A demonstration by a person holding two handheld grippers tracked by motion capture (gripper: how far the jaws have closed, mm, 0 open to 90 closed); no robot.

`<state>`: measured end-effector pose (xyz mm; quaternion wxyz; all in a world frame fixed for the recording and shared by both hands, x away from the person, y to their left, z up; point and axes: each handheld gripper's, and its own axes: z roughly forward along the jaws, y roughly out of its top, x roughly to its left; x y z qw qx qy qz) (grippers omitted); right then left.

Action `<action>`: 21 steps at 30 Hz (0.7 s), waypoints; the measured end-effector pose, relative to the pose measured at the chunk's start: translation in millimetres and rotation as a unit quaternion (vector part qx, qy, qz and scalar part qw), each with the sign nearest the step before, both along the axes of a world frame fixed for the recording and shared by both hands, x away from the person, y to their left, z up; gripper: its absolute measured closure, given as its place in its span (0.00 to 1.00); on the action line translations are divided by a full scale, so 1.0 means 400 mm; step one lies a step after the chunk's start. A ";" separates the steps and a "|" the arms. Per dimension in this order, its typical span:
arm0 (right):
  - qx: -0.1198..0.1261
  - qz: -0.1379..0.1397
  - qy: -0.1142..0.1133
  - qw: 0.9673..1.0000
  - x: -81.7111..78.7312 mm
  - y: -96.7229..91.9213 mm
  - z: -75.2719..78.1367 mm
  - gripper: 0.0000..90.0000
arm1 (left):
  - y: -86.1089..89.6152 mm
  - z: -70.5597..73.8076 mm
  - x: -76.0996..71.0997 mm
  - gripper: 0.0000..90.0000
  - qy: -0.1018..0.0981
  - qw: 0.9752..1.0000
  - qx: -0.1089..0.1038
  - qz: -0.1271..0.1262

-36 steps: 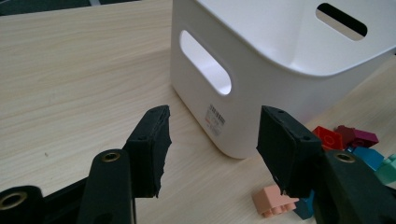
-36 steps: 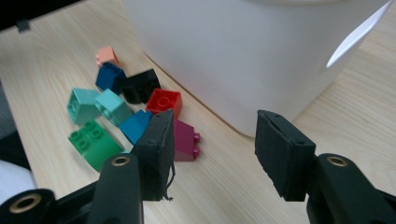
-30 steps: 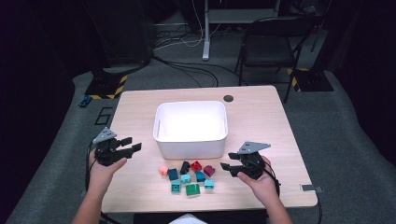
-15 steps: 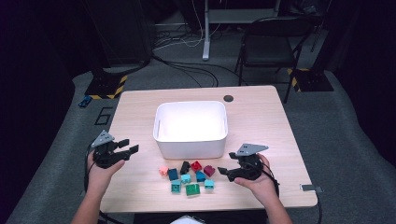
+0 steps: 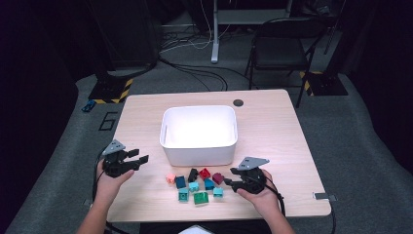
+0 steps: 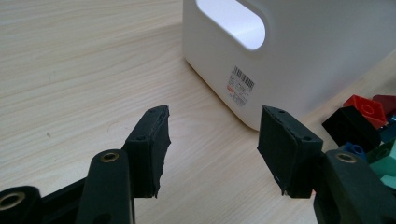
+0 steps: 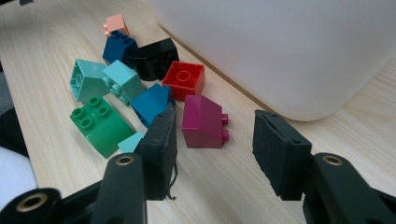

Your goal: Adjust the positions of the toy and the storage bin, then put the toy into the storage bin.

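Tabletop (image 5: 272,122), both claws low beside blocks (image 5: 197,184)

A white sticker (image 6: 242,86) sits on the side wall of the white bin (image 6: 327,56), below its handle cutout. It carries a barcode, a small red mark and lines of fine print, all too small to read. No other text, brand or number can be read.

bright tabletop, dark soft surroundings
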<state>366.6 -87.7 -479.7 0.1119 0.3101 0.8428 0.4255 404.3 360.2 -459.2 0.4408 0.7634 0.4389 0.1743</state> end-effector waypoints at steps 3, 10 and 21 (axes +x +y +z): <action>-0.005 0.001 0.000 1.000 0.004 0.006 -0.004 0.56 | 0.000 -0.002 0.000 0.47 0.002 1.000 -0.001 0.001; -0.007 0.002 0.012 1.000 0.011 0.015 -0.008 0.56 | 0.014 -0.004 -0.002 0.46 0.003 1.000 -0.013 0.012; 0.010 -0.005 0.007 1.000 0.030 0.031 -0.003 0.53 | 0.028 -0.019 -0.014 0.46 0.009 1.000 -0.009 0.026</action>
